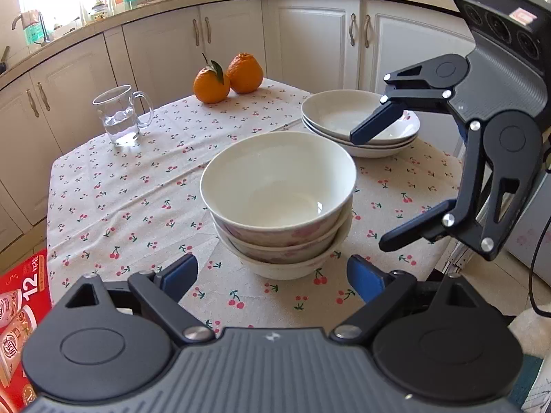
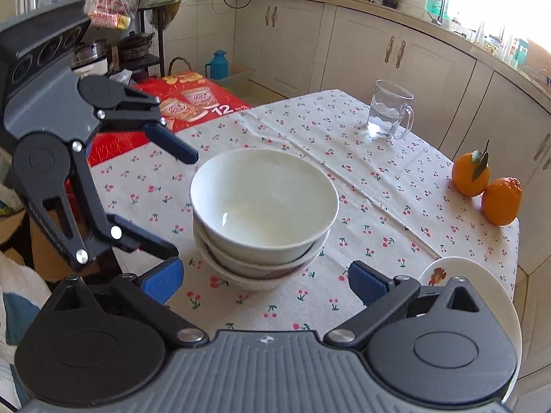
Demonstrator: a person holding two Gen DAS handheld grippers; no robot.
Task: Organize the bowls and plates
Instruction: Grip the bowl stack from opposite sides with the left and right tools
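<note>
Two grippers: left gripper (image 1: 272,280) and right gripper (image 2: 265,280), both with jaws apart and holding nothing, one on either side of the bowls.
Bowls: three nested in one stack (image 1: 279,203), mid-table on the cloth (image 1: 137,189), between the grippers and touched by neither.
Plates: three stacked (image 1: 358,127), beyond the bowls in the left view, near the table's edge.
Step in hand: both stacks look built; judged, only tidying or release remains.
Doing it well: keep the jaws wide and clear of the top rim; the stack sits slightly skewed, so a nudge could tip it.
Oranges: two (image 1: 227,79), touching, at the far edge.
Mug: one (image 1: 120,117), glass, part-filled with water, well apart.
</note>
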